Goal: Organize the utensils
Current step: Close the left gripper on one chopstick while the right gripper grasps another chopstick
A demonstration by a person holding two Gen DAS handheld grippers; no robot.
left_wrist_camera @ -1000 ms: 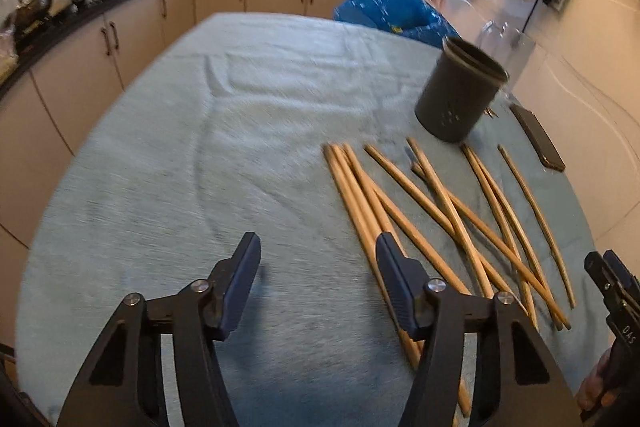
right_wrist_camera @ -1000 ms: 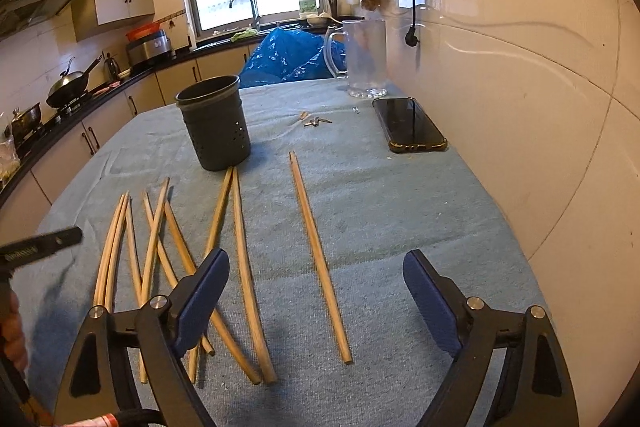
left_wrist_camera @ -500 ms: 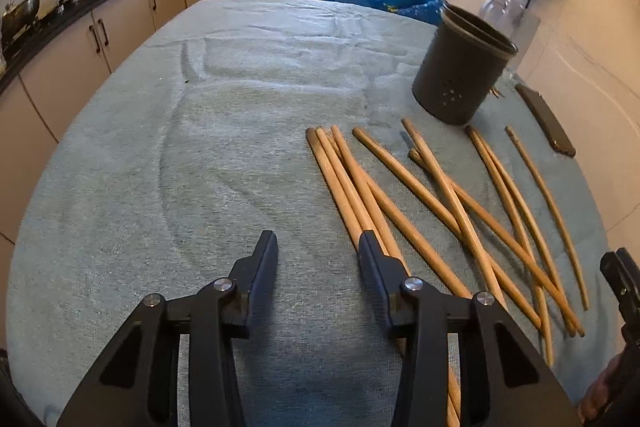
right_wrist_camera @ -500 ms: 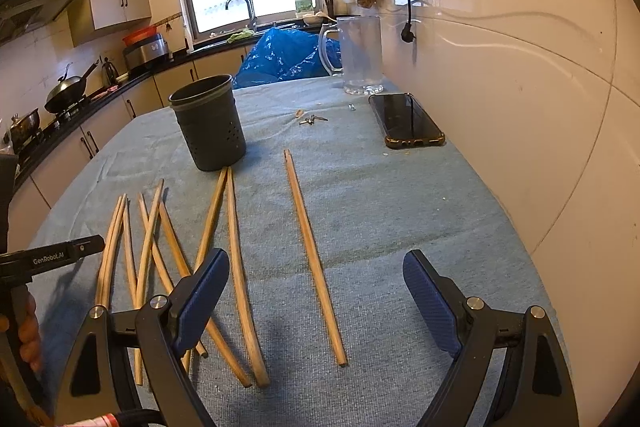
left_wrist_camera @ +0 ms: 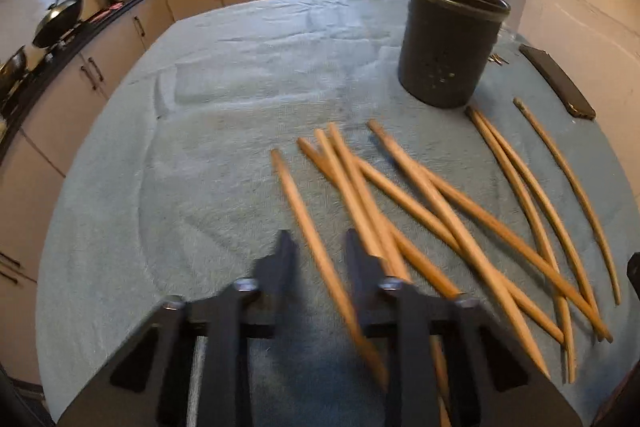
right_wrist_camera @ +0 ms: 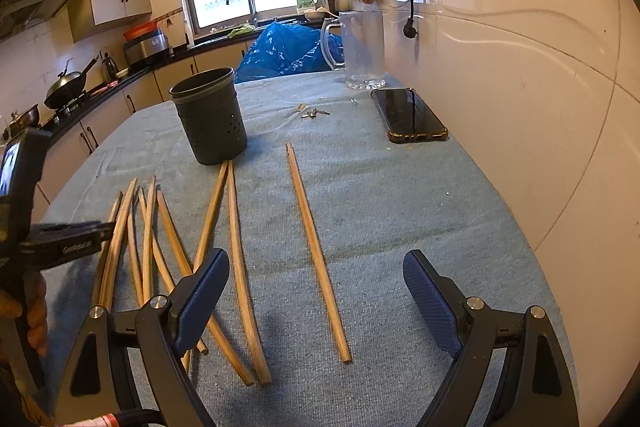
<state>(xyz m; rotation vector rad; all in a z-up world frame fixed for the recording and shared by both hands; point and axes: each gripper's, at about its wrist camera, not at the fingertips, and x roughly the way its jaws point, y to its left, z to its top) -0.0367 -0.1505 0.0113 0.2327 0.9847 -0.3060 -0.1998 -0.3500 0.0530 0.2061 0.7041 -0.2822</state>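
Your left gripper (left_wrist_camera: 318,263) is closing around the leftmost long wooden chopstick (left_wrist_camera: 308,227) on the blue-grey cloth, your right gripper (right_wrist_camera: 316,291) waits wide open and empty, and a skewed pinch may make this stick roll away.

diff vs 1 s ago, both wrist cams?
Left gripper swung over the leftmost chopstick; its jaws are closing with that stick between them, grip not yet clear. Right gripper stayed put, open. Holder, phone and other chopsticks unchanged.
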